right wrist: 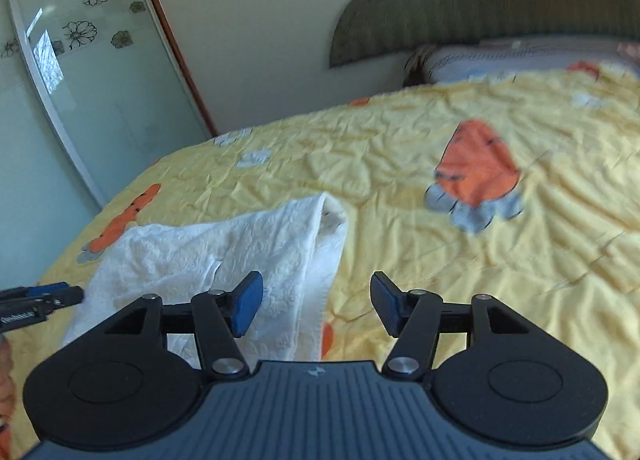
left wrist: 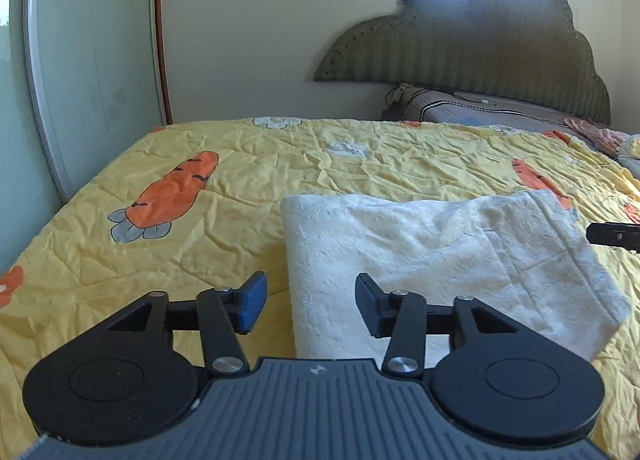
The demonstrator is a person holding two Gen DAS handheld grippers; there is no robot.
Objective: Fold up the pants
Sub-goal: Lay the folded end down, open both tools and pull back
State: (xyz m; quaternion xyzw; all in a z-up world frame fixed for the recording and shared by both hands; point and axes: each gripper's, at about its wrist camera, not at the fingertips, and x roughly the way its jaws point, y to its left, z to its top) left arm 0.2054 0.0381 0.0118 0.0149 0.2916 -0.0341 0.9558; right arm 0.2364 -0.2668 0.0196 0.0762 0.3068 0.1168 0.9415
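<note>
No text or label is clear enough to read

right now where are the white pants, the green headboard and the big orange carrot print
white pants (left wrist: 420, 260): left wrist view, middle of the folded fleecy cloth.
green headboard (left wrist: 480, 44): left wrist view, centre of its ribbed panel.
orange carrot print (right wrist: 476, 166): right wrist view, the carrot's orange body on the yellow quilt.

The white textured pants (left wrist: 420, 260) lie folded into a thick, roughly rectangular stack on the yellow quilt (one upper corner (right wrist: 330, 208) slightly lifted and open), edges mostly aligned.
</note>
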